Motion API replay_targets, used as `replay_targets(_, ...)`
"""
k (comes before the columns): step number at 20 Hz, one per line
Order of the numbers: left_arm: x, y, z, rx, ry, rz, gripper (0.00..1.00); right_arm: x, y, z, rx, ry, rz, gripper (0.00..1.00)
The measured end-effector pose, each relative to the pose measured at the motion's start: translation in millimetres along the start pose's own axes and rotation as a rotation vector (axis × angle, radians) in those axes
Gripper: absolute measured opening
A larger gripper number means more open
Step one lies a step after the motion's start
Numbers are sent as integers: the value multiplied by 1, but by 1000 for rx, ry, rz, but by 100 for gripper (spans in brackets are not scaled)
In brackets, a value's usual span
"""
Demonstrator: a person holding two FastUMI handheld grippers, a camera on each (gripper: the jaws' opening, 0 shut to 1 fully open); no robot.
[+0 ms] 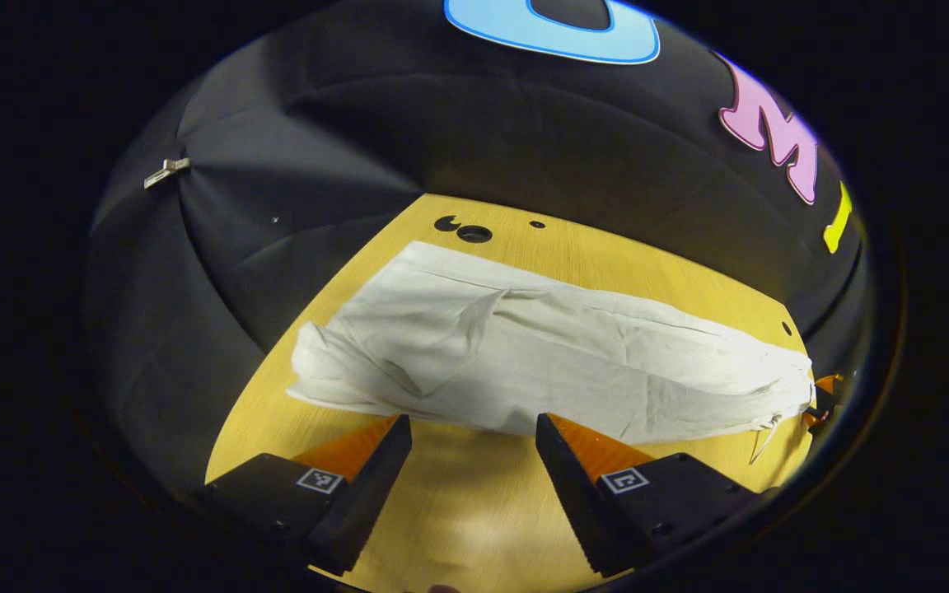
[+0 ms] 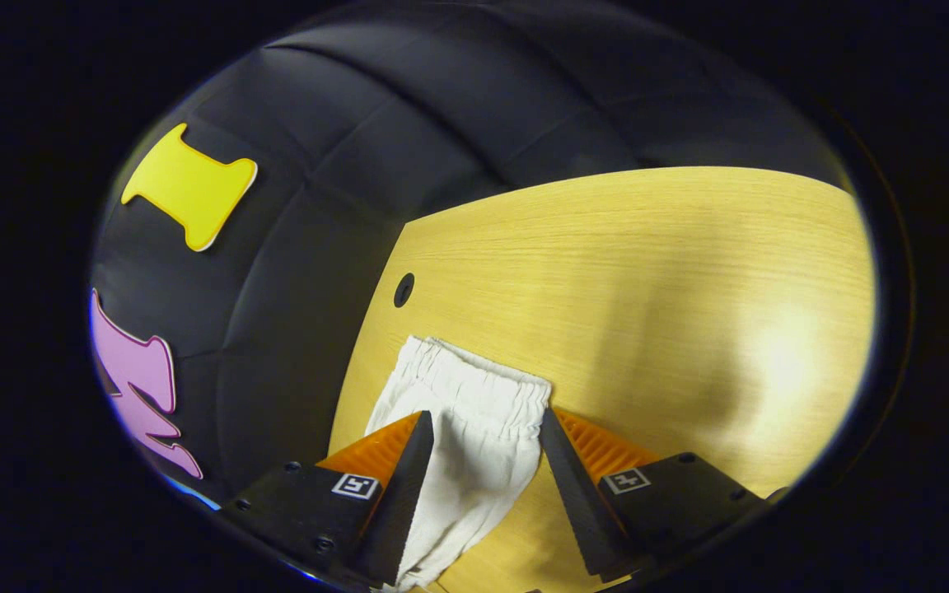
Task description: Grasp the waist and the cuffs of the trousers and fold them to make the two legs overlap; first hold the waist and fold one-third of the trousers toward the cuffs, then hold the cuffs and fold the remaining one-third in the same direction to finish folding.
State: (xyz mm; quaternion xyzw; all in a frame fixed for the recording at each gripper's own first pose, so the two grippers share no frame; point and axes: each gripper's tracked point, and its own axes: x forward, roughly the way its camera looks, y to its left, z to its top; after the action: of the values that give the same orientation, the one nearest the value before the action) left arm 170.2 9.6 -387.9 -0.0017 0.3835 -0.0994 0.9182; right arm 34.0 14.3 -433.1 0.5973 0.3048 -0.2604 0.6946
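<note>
I see the wooden table (image 1: 474, 511) with the white trousers (image 1: 540, 354) lying along it, legs apparently already overlapped, so I judge the waist fold is the step in hand. My left gripper (image 1: 473, 445) hangs spread and empty just short of the cloth's near edge. My right gripper (image 2: 481, 449) straddles the gathered waist (image 2: 483, 395), unclenched; next I must close on it.

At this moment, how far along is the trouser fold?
Done: the trousers lie as one long strip on the table, legs apparently overlapped. In hand: the right tongs are open around the waist; the left tongs are open near the hem. Left: both thirds.
</note>
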Motion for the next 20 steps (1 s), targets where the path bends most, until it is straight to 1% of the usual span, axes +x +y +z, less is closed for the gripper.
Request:
replay_targets(1,2,-1,-2,-12,7,-3,97,4,-3,1,15,-6,-29,83)
replay_targets(2,4,-4,-2,-32,16,-14,96,4,-8,-1,19,1,-58,80)
replay_targets(3,6,-7,-4,-58,28,-27,96,5,-16,-2,16,5,-80,71)
replay_targets(4,6,-10,-5,-93,38,-38,96,4,-23,-2,20,14,-101,36)
replay_targets(6,9,-20,-3,-197,59,-85,96,5,-25,0,42,23,-101,17)
replay_targets(7,12,-26,-5,-269,80,-108,95,4,-25,-1,28,22,-93,15)
replay_targets(8,15,-28,-4,-352,90,-123,96,5,-26,-3,9,22,-90,10)
replay_targets(10,22,-20,-3,-507,87,-98,96,6,-25,-3,-3,23,-83,10)
replay_targets(11,25,-10,-4,-555,84,-68,96,7,-25,-3,0,27,-81,10)
replay_targets(12,26,2,-6,-585,79,-32,96,6,-25,-2,4,31,-80,10)
replay_targets(13,27,9,-2,-613,57,-22,96,5,-25,-1,3,34,-78,10)
replay_targets(14,27,20,2,-632,37,3,92,5,-24,-1,-4,36,-74,10)
replay_targets(15,30,27,6,-651,18,22,93,5,-24,-1,-12,37,-71,10)
replay_targets(18,42,47,21,-724,-28,59,93,5,-25,-1,-30,37,-67,10)
replay_targets(20,49,57,32,-741,-55,73,94,5,-25,-1,-42,40,-66,10)
